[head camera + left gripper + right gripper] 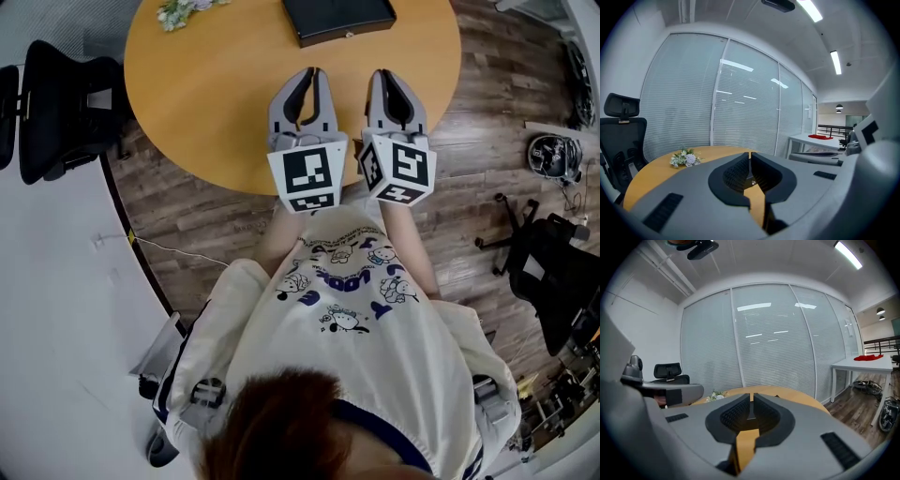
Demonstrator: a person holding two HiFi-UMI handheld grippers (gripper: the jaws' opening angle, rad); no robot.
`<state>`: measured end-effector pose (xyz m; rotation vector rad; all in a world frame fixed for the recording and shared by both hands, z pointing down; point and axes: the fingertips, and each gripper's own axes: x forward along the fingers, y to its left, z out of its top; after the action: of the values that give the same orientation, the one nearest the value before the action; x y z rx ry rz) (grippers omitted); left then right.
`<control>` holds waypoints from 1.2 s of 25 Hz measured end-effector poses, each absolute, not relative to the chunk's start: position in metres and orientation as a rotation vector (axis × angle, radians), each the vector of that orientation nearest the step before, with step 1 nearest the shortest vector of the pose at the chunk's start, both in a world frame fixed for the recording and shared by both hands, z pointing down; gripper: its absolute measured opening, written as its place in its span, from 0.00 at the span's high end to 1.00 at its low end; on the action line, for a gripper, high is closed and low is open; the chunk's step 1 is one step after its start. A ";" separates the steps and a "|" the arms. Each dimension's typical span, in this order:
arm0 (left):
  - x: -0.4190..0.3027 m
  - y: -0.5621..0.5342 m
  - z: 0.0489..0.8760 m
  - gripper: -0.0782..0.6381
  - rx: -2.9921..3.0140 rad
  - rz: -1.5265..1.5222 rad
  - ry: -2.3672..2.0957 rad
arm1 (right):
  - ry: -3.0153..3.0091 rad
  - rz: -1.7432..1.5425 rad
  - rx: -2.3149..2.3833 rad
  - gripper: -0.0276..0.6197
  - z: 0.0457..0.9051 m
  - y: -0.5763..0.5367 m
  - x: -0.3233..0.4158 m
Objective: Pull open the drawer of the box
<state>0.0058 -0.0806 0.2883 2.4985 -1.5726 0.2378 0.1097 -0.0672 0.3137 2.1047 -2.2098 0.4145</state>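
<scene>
Hovering left gripper (309, 73) — table (206, 103) edge below

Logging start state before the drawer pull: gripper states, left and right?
Left gripper: closed, holding nothing.
Right gripper: closed, holding nothing.

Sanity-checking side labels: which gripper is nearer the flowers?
Left. In the head view the left gripper lies to the right of the flowers; the right gripper lies farther right still, beyond the left one.
</scene>
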 end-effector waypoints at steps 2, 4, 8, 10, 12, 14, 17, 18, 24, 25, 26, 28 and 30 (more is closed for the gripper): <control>0.012 -0.089 0.292 0.85 2.485 0.243 -1.582 | -2.217 0.422 2.087 0.89 0.317 -0.078 0.115; 0.016 -0.098 0.295 0.85 2.472 0.250 -1.591 | -2.221 0.433 2.070 0.89 0.321 -0.088 0.120; 0.019 -0.116 0.306 0.85 2.437 0.277 -1.615 | -2.228 0.462 2.025 0.89 0.333 -0.107 0.123; 0.021 -0.123 0.312 0.85 2.421 0.290 -1.624 | -2.232 0.477 2.007 0.89 0.339 -0.116 0.125; 0.023 -0.131 0.317 0.85 2.408 0.302 -1.628 | -2.231 0.493 1.992 0.89 0.345 -0.124 0.127; 0.026 -0.137 0.324 0.85 2.392 0.314 -1.632 | -2.228 0.508 1.975 0.89 0.352 -0.131 0.129; 0.030 -0.145 0.332 0.85 2.372 0.325 -1.639 | -2.223 0.527 1.955 0.89 0.362 -0.139 0.134; 0.031 -0.147 0.334 0.85 2.367 0.328 -1.640 | -2.220 0.532 1.949 0.89 0.365 -0.141 0.136; 0.030 -0.161 0.349 0.85 2.327 0.354 -1.659 | -2.214 0.562 1.907 0.89 0.383 -0.155 0.137; 0.029 -0.163 0.352 0.85 2.318 0.359 -1.662 | -2.214 0.567 1.899 0.89 0.385 -0.157 0.137; 0.029 -0.164 0.355 0.85 2.311 0.365 -1.664 | -2.215 0.573 1.891 0.89 0.389 -0.159 0.138; 0.030 -0.167 0.361 0.85 2.299 0.379 -1.667 | -2.215 0.584 1.873 0.89 0.395 -0.163 0.139; 0.030 -0.168 0.367 0.85 2.284 0.395 -1.671 | -2.215 0.599 1.856 0.89 0.402 -0.166 0.138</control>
<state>0.0299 -0.1682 0.3673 2.2838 -1.6708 0.3953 0.1381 -0.1659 0.4016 1.8557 -2.2147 0.5989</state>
